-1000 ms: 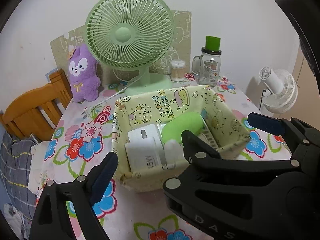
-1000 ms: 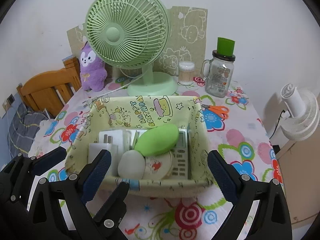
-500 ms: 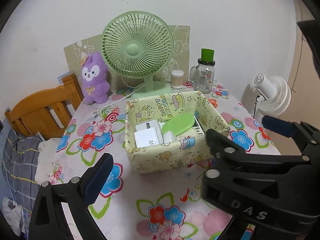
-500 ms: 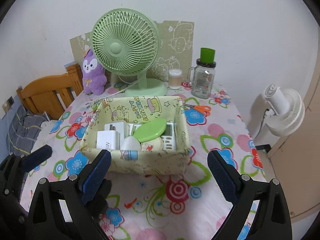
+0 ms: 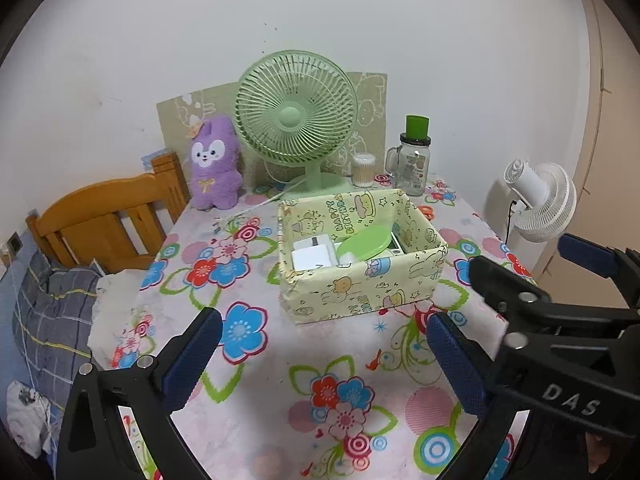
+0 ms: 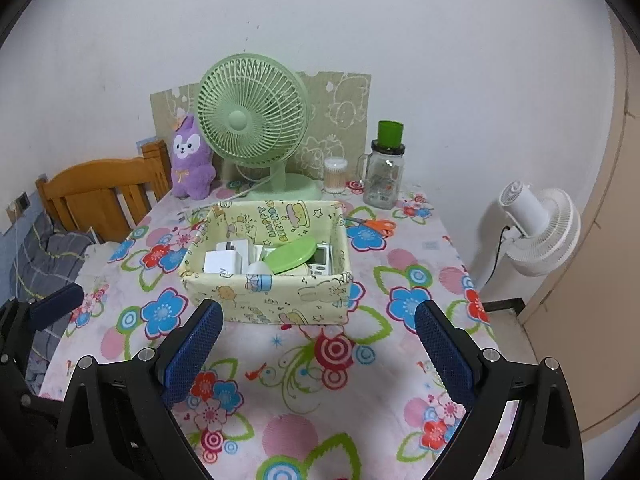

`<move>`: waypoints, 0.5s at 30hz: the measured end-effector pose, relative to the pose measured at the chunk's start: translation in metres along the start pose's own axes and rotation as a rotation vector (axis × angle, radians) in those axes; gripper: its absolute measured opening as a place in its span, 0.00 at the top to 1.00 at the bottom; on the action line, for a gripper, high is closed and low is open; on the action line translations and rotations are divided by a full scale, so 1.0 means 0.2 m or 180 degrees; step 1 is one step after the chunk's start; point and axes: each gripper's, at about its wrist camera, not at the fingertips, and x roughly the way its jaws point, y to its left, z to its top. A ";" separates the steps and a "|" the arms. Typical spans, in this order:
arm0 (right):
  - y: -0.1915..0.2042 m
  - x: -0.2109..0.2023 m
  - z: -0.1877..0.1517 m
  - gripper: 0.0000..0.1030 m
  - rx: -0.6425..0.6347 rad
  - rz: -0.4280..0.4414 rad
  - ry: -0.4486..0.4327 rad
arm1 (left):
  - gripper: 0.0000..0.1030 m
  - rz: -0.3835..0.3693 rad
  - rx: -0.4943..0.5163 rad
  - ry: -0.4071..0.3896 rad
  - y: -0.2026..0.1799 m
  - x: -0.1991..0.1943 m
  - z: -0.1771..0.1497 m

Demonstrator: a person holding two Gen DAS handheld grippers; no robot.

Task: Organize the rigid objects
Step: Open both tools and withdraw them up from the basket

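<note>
A pale yellow cartoon-print box [image 5: 360,300] [image 6: 280,300] stands mid-table. It holds a green oval case [image 5: 364,242] [image 6: 290,256], white chargers [image 5: 312,256] [image 6: 228,258], a small white round thing [image 6: 258,268] and a white remote [image 6: 320,260]. My left gripper [image 5: 320,356] is open and empty, hovering above the table in front of the box. My right gripper [image 6: 316,348] is open and empty, in front of the box; it also shows at the right of the left wrist view [image 5: 520,280].
Behind the box stand a green desk fan [image 6: 256,128], a purple plush [image 6: 190,160], a cotton-swab jar [image 6: 335,176] and a glass mug jar with green lid [image 6: 386,176]. Orange scissors [image 6: 372,226] lie right of the box. A wooden bed frame [image 6: 100,196] is left, a white fan [image 6: 536,228] right.
Both grippers have pulled back and up from the box, which now looks smaller and farther. Both stay open and empty; the box contents have not moved.
</note>
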 end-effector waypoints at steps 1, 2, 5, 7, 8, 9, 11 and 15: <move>-0.01 -0.02 -0.01 0.05 0.0017 -0.0001 -0.0016 | 0.00 0.0009 -0.0011 -0.0015 0.01 -0.02 -0.01; -0.01 -0.05 -0.02 0.05 0.0029 0.0001 -0.0030 | 0.00 0.0018 -0.0027 -0.0032 0.02 -0.04 -0.01; -0.03 -0.13 -0.04 0.05 0.0048 -0.0003 -0.0112 | 0.00 0.0043 -0.0075 -0.0084 0.04 -0.10 -0.02; -0.05 -0.19 -0.05 0.05 0.0059 -0.0014 -0.0173 | 0.00 0.0068 -0.0115 -0.0126 0.06 -0.14 -0.03; -0.05 -0.21 -0.06 0.05 0.0066 -0.0021 -0.0196 | 0.00 0.0076 -0.0125 -0.0141 0.06 -0.16 -0.04; -0.05 -0.22 -0.06 0.05 0.0072 -0.0028 -0.0211 | 0.00 0.0093 -0.0134 -0.0158 0.07 -0.17 -0.05; -0.07 -0.27 -0.08 0.05 0.0101 -0.0056 -0.0249 | 0.00 0.0122 -0.0132 -0.0214 0.08 -0.22 -0.06; -0.10 -0.33 -0.11 0.05 0.0169 -0.0073 -0.0291 | 0.00 0.0117 -0.0195 -0.0303 0.08 -0.28 -0.10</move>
